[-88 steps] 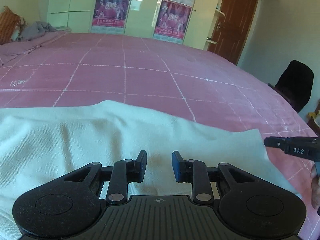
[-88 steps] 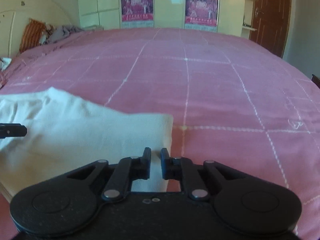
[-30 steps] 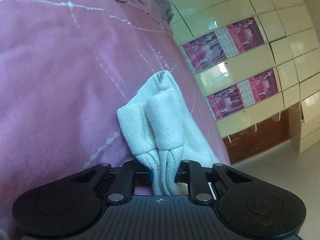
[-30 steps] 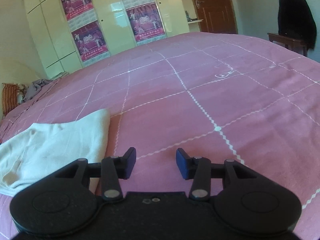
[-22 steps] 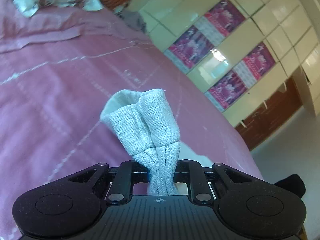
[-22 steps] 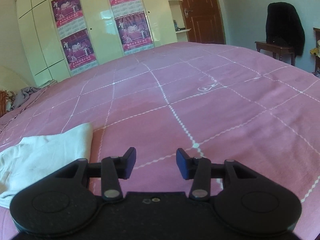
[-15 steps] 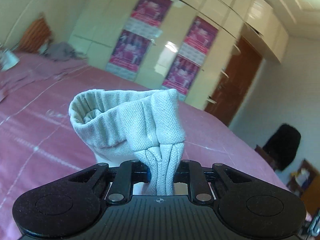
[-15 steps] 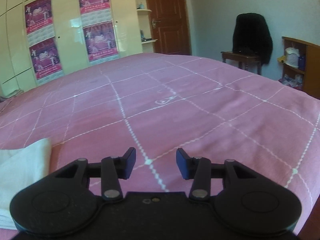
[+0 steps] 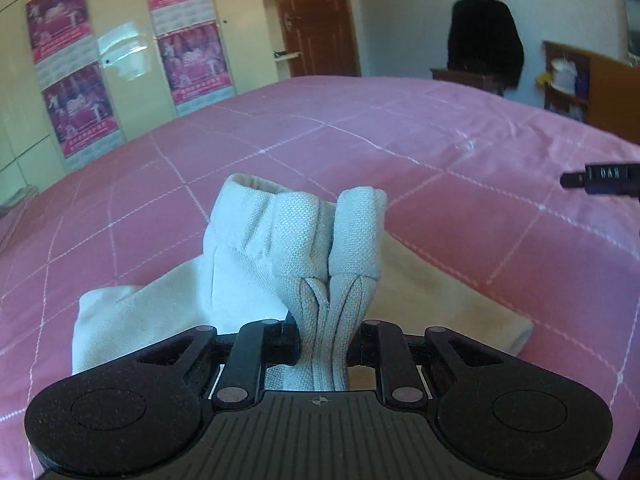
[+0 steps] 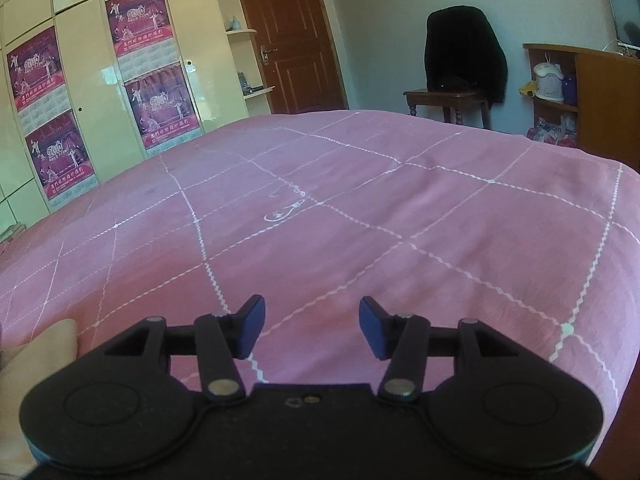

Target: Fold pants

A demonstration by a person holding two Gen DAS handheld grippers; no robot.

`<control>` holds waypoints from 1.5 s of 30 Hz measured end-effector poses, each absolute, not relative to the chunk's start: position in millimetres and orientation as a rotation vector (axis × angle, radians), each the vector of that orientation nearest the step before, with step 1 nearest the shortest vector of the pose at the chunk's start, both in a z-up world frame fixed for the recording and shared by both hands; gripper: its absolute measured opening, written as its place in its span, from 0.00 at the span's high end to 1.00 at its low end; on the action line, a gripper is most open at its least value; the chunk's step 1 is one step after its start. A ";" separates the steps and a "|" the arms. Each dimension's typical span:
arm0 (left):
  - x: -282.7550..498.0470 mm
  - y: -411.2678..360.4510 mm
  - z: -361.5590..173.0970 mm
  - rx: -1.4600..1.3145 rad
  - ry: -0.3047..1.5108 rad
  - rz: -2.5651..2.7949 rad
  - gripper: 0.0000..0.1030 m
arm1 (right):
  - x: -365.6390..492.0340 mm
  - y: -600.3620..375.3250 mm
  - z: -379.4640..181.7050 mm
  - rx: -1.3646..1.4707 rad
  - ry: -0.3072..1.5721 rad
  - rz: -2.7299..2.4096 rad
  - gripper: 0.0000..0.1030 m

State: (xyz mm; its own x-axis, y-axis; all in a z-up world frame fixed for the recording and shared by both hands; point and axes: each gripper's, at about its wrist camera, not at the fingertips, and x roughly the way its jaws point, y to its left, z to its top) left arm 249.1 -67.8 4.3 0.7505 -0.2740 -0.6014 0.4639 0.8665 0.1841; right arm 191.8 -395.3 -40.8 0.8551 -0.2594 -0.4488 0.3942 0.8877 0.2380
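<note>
Two grippers over a pink bed [image 10: 400, 240] by poster-hung wardrobes [image 10: 92, 92]: left gripper [image 9: 324, 340] clenched on bunched pants [image 9: 304, 240], right gripper [image 10: 312, 328] spread, just widened, nothing between.

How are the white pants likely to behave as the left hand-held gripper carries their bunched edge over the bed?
Probably floppy: the pants bunch into folds in the shut left hand-held gripper and drape onto the bed. Likely light, and the coarse weave should resist slipping.

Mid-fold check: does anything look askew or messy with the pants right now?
Yes. The left gripper pinches the pants in a thick bunched wad, not a flat edge. The right gripper is open and empty over the bedspread.
</note>
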 end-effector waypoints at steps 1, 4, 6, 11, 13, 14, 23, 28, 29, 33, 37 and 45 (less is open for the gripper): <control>245.6 -78.4 3.8 0.364 0.607 -0.419 0.83 | 190.5 -395.7 -40.6 0.333 0.423 -0.345 0.49; 241.3 -98.1 -2.9 0.428 0.674 -0.431 0.76 | 189.8 -395.5 -40.7 0.348 0.423 -0.333 0.49; 232.9 -111.0 -3.3 0.456 0.662 -0.461 0.61 | 190.2 -396.1 -41.2 0.357 0.425 -0.328 0.48; 216.7 -115.9 10.1 0.259 0.630 -0.581 0.17 | 187.5 -399.7 -42.5 0.393 0.421 -0.324 0.47; 203.6 -98.9 20.6 0.155 0.559 -0.563 0.17 | 184.7 -400.0 -41.6 0.402 0.409 -0.323 0.47; 196.5 -82.4 26.6 0.101 0.510 -0.525 0.17 | 182.4 -399.9 -40.6 0.407 0.399 -0.321 0.47; 98.6 93.5 24.4 -0.111 0.427 -0.101 0.17 | 155.4 -373.8 -25.9 0.365 0.349 -0.227 0.47; 73.3 132.1 -13.2 -0.133 0.486 -0.056 0.17 | 145.2 -327.8 -21.7 0.413 0.431 -0.028 0.34; 73.4 130.8 -17.4 -0.127 0.488 -0.062 0.17 | 146.0 -313.1 -21.0 0.420 0.450 0.027 0.34; 98.3 105.7 -28.2 -0.046 0.510 -0.062 0.17 | 156.3 -263.0 -14.4 0.408 0.499 0.152 0.33; 120.5 112.5 -29.2 -0.039 0.508 -0.074 0.17 | 174.8 -235.6 -15.9 0.481 0.574 0.213 0.28; 145.3 120.2 -41.7 -0.091 0.527 -0.062 0.17 | 224.5 -213.8 -35.0 0.608 0.727 0.178 0.48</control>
State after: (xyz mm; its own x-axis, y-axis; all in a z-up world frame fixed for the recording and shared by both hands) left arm 145.3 120.2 -41.7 0.8628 -0.0825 -0.4988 0.0358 0.9941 -0.1024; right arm 224.5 -213.8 -35.0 0.7412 0.3557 -0.5692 0.0527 0.8145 0.5777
